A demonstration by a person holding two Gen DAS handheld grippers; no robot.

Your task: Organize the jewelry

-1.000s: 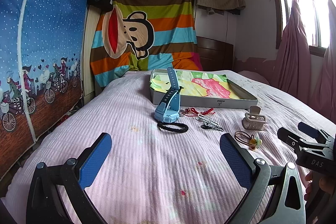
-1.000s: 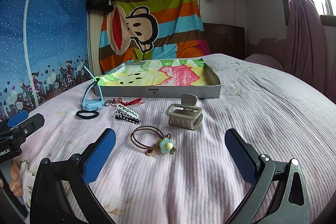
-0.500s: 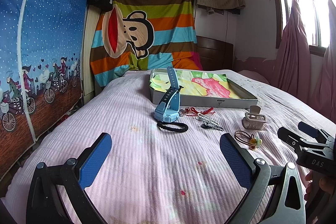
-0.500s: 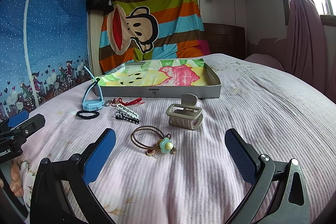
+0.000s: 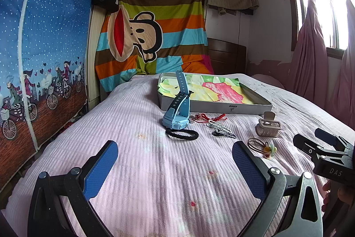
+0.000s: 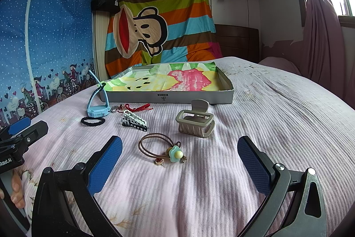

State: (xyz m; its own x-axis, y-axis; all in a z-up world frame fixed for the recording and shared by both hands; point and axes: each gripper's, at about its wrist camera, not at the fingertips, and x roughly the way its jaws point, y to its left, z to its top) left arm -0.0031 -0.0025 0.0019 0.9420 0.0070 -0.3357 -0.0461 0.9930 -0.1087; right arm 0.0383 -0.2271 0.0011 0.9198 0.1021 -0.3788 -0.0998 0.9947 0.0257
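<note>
A home bedroom: a bed (image 5: 155,170) with a pink ribbed cover fills the lower frame, striped cartoon sheet (image 5: 155,26) on the back wall, curtained window (image 5: 321,14) upper right

Ribbed cloth bedspread (image 6: 255,126); matt plastic claw clip (image 6: 196,122); textured fingers (image 6: 106,168).

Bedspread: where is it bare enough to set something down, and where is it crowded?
Bare: the wide stretch right of the claw clip and tray, and the near strip by the right tongs. Crowded: the row before the tray, with watch, black tie, barrettes and flower tie.
</note>
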